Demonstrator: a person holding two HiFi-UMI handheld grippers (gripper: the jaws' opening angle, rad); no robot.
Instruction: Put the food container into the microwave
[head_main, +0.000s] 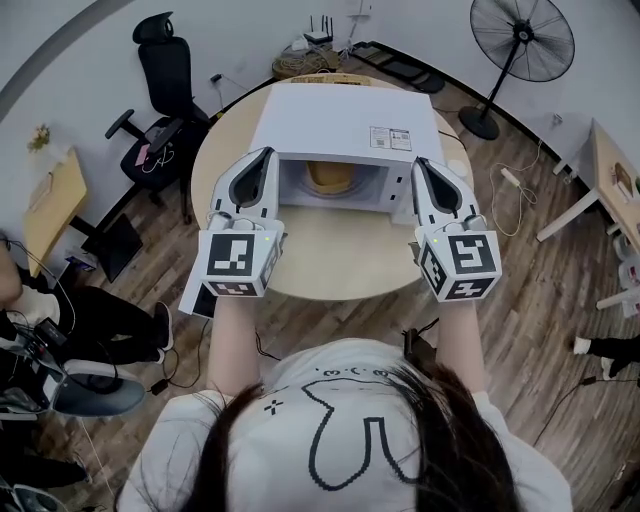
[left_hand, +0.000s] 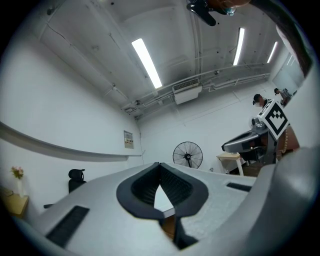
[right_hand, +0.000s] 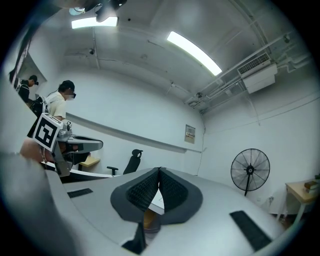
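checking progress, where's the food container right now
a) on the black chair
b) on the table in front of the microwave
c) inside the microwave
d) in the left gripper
c: the head view shows the yellowish food container sitting inside the microwave.

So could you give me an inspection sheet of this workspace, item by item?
Surface: round wooden table.
Job's things: white microwave, door open; yellowish food container already inside it.
Clutter: nothing seen on the near part of the table.
Grippers: left gripper and right gripper both shut and empty, held in front of the microwave's opening.
Cables: power strip and loose leads on the wooden floor.
Surroundings: office chair, standing fan, side desk, a seated person at the left.
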